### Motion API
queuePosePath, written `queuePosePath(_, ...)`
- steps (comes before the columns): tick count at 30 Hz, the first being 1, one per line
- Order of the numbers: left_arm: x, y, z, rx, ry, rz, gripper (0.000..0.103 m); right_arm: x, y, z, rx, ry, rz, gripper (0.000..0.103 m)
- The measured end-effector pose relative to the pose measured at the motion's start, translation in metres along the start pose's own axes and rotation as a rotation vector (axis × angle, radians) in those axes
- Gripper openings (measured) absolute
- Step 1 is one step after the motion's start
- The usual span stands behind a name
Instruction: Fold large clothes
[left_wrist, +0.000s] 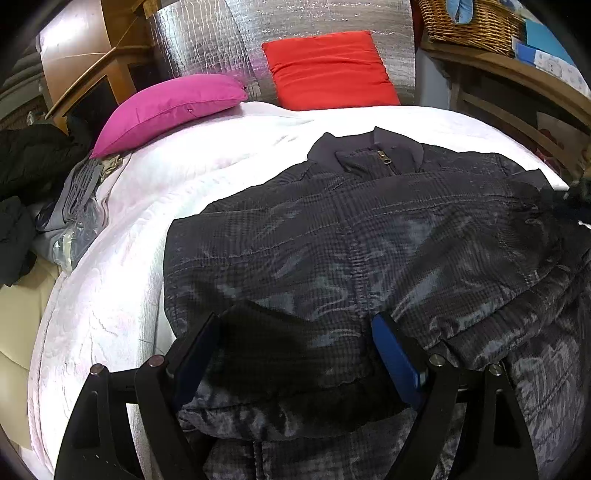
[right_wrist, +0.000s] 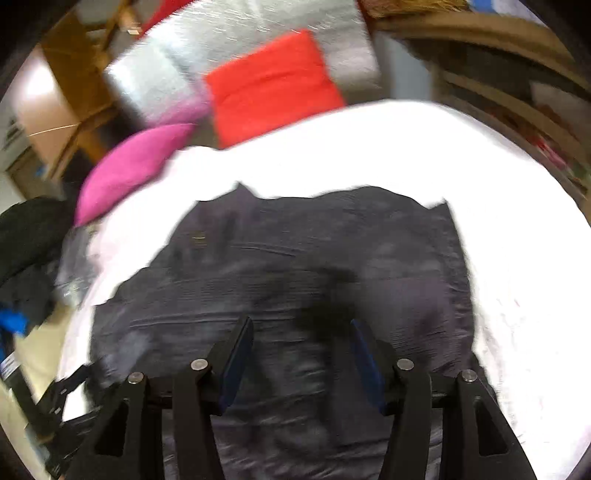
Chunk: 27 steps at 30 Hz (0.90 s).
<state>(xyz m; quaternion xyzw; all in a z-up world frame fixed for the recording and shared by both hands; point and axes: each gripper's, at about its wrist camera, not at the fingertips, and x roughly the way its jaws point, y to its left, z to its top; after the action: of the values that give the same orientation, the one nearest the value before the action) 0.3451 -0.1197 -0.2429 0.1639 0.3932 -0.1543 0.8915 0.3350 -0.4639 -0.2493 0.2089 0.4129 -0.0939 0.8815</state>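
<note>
A dark plaid padded jacket (left_wrist: 369, 240) lies spread on the white bed, collar and zip pull toward the pillows. A black ribbed cuff (left_wrist: 273, 332) rests on its lower part. My left gripper (left_wrist: 295, 339) is open wide just over that cuff and the hem; both pad faces show bare. The right wrist view is blurred by motion. In it my right gripper (right_wrist: 301, 339) stands half open above the same jacket (right_wrist: 295, 258), with a dark smear of cloth (right_wrist: 325, 295) just ahead of its fingertips and nothing pinched.
The white quilted bed cover (left_wrist: 110, 295) extends left and behind the jacket. A pink pillow (left_wrist: 166, 107) and a red pillow (left_wrist: 328, 70) lie at the head. Dark clothes (left_wrist: 33, 158) are heaped at the left; a wicker basket (left_wrist: 469, 22) sits on a wooden shelf at the right.
</note>
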Motion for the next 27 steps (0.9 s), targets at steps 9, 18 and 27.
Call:
queuePosePath(9, -0.007, 0.008, 0.001, -0.024, -0.011, -0.008, 0.085, -0.003, -0.010, 0.001, 0.025, 0.033, 0.042, 0.059)
queuePosePath(18, 0.001, 0.049, 0.003, -0.130, 0.030, 0.075, 0.085, -0.004, -0.055, 0.000, 0.114, 0.074, 0.059, 0.059)
queuePosePath(27, 0.005, 0.064, 0.003, -0.212, 0.058, 0.000, 0.085, -0.027, -0.056, -0.001, 0.132, 0.000, 0.112, 0.059)
